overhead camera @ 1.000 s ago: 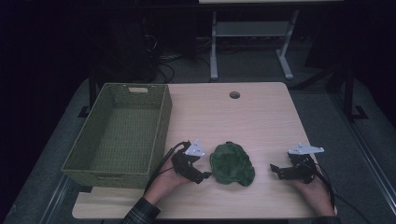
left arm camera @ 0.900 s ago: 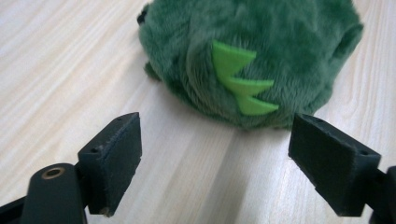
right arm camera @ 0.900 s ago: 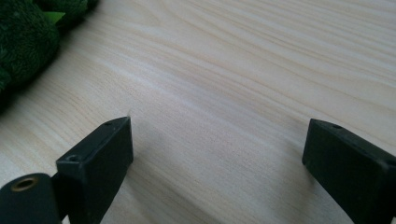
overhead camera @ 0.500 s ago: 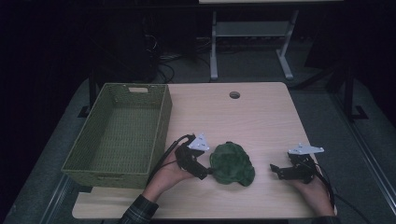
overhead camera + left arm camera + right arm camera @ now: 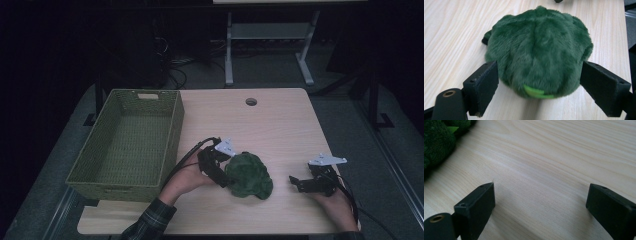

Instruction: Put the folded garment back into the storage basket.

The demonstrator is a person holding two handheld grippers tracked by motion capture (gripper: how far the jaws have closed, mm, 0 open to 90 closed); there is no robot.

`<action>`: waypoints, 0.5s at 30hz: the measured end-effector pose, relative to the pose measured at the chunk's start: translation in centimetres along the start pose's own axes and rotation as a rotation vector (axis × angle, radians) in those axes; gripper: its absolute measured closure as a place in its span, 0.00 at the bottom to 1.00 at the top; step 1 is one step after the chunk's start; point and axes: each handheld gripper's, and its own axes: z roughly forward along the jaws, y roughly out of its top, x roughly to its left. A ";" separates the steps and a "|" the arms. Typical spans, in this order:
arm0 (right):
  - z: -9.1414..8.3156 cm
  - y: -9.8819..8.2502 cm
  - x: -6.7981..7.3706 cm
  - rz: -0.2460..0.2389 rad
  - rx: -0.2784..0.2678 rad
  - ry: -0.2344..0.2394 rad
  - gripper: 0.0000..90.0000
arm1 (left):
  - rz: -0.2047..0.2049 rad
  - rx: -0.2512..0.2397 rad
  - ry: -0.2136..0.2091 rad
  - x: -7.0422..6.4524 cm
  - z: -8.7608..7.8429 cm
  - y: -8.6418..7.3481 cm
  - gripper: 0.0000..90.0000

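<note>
Your left claw (image 5: 224, 176) sits at the left edge of the dark green, furry, dome-shaped plush toy (image 5: 248, 175), which lies on the pale wood-grain surface (image 5: 280, 130) toward its near side, a little right of the woven olive-green rectangular basket (image 5: 129, 142). In the left gripper view the left claw (image 5: 539, 87) is spread wide, with one black jaw on each side of the toy (image 5: 539, 50). The left jaw is right up against the fur; whether it presses in or merely brushes it, you cannot tell from here. The right jaw stands just beside the toy's other flank. The toy still rests flat on the surface (image 5: 454, 30), and a small bright green tab shows at its near lower edge between your jaws.

Your right claw (image 5: 300, 183) rests low over the surface, well apart from the toy on its right side, and points toward it. In the right gripper view the right claw (image 5: 539, 202) is wide open with nothing between the jaws but bare wood (image 5: 554, 157); a patch of the green toy (image 5: 439, 137) shows in the upper left corner.

The basket stands at the left of the surface, its near right corner close to your left forearm, which wears a plaid sleeve (image 5: 150, 225).
</note>
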 end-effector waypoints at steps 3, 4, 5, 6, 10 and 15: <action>0.0 0.0 0.0 0.000 0.000 0.000 0.09 | 0.005 0.006 -0.021 0.1 0.7 0.5 0.16; 0.0 0.0 0.0 0.000 0.000 0.000 0.09 | 0.005 0.010 -0.027 0.1 1.0 0.7 0.16; 0.0 0.0 0.0 0.000 0.000 0.000 0.09 | 0.011 0.017 -0.029 0.2 1.2 0.8 0.16; 0.0 0.0 0.0 0.000 0.000 0.000 0.09 | 0.012 0.019 -0.032 0.2 1.4 0.9 0.16; 0.0 0.0 0.0 0.000 0.000 0.000 0.09 | 0.017 0.038 -0.042 0.3 2.2 0.9 0.15; 0.0 0.0 0.0 0.002 0.000 -0.001 0.09 | 0.010 0.074 -0.058 0.3 3.2 0.5 0.15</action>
